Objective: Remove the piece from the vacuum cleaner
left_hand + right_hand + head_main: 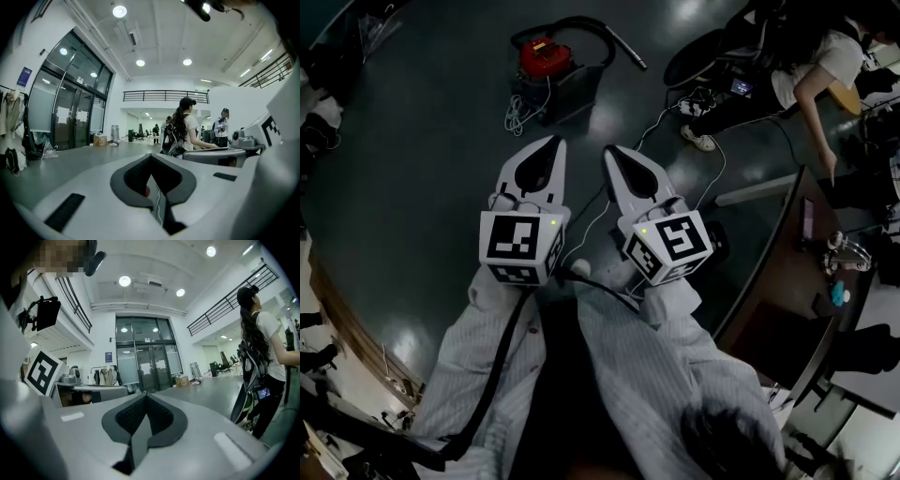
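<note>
A red and black vacuum cleaner (pixel 547 58) stands on the dark floor at the top of the head view, its black hose (pixel 598 30) arching to the right and a white cord (pixel 521 114) coiled beside it. My left gripper (pixel 551 143) and right gripper (pixel 611 153) are held side by side well short of it, tips pointing toward it. Both are shut with nothing between the jaws. In the left gripper view the closed jaws (pixel 151 159) face a hall; a sliver of red shows through the gap. The right gripper view shows closed jaws (pixel 145 401) too.
A person (pixel 797 70) bends over at the upper right near a dark table (pixel 778 272) with small items. Cables (pixel 694 159) trail on the floor between them and me. Glass doors (pixel 140 364) and a clothes rack lie ahead of the grippers.
</note>
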